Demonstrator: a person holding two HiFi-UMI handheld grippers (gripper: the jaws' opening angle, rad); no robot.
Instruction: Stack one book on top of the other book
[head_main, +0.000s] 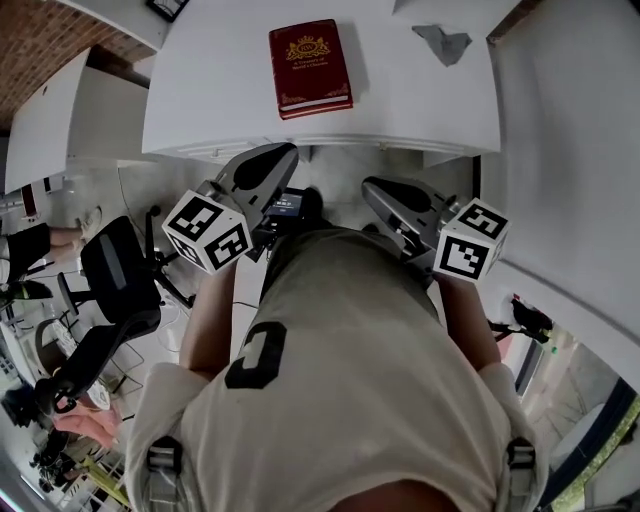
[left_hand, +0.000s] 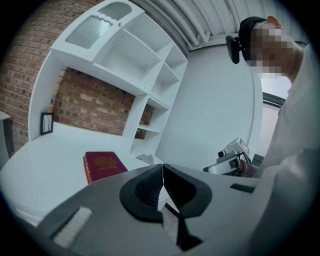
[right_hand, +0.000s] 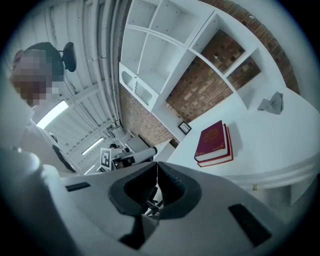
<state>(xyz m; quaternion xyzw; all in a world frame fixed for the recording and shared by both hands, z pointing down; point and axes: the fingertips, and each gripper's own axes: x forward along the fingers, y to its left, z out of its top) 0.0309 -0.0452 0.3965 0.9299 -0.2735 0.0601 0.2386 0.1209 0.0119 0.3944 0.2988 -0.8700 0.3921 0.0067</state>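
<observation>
Two dark red books lie stacked on the white table (head_main: 200, 100), the top book (head_main: 310, 66) with a gold crest on its cover. The right gripper view shows the top book (right_hand: 215, 139) resting square on the lower book (right_hand: 223, 160). In the left gripper view the stack (left_hand: 103, 165) lies ahead on the tabletop. My left gripper (head_main: 283, 153) and right gripper (head_main: 372, 187) are held close to the person's body, back from the table's front edge and apart from the books. Both are empty: the left gripper (left_hand: 162, 168) and the right gripper (right_hand: 156, 168) have their jaws together.
A crumpled grey scrap (head_main: 443, 42) lies on the table right of the books. A small framed picture (left_hand: 46, 123) stands by the brick wall, under white shelves (left_hand: 145, 65). A black office chair (head_main: 120, 285) stands on the floor to the left.
</observation>
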